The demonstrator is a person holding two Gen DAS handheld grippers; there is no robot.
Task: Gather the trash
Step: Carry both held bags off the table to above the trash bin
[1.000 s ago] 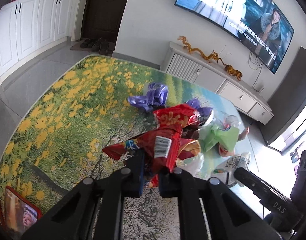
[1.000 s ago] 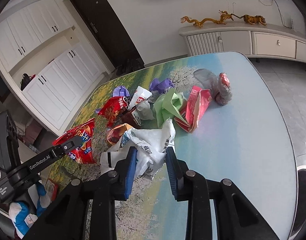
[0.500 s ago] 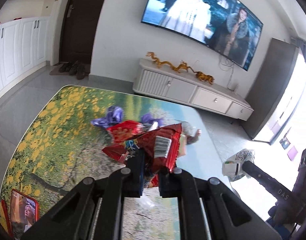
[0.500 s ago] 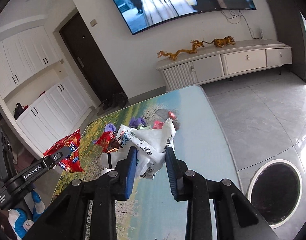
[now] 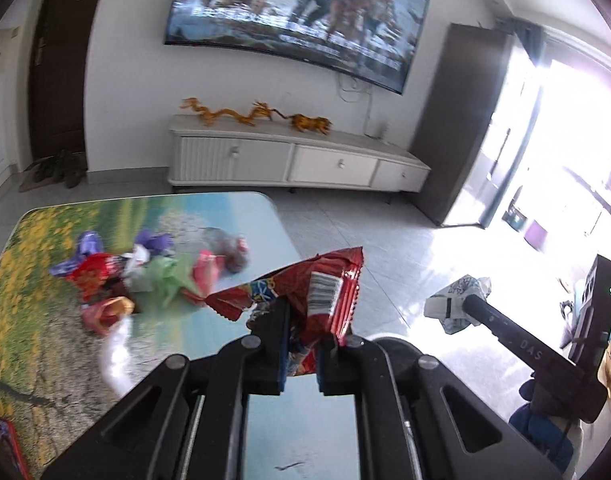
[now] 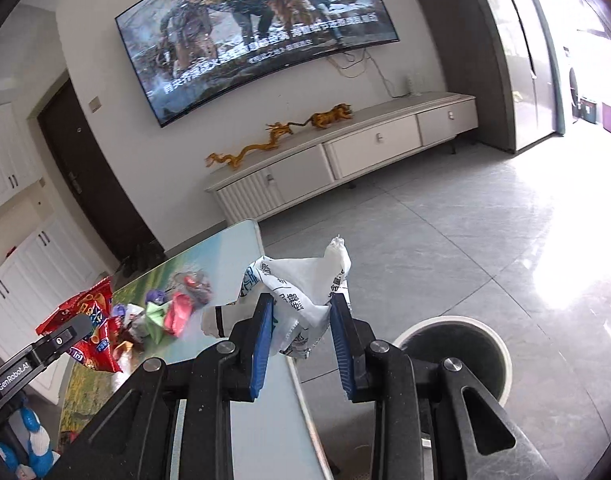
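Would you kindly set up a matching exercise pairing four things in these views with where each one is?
1. red snack wrapper
2. white printed wrapper
3. golden dragon figurine
4. round bin

a. on the floor beside the table
b. on the TV cabinet
c. in the left gripper
d. in the right gripper

Pairs: 1-c, 2-d, 3-b, 4-a

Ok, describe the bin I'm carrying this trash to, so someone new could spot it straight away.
Start at the landscape-print table and look off its edge onto the grey tiled floor. There, below the right claw with its crumpled white printed wrapper, stands a round white-rimmed bin with a dark inside. Nothing else on that floor is round and open-topped.
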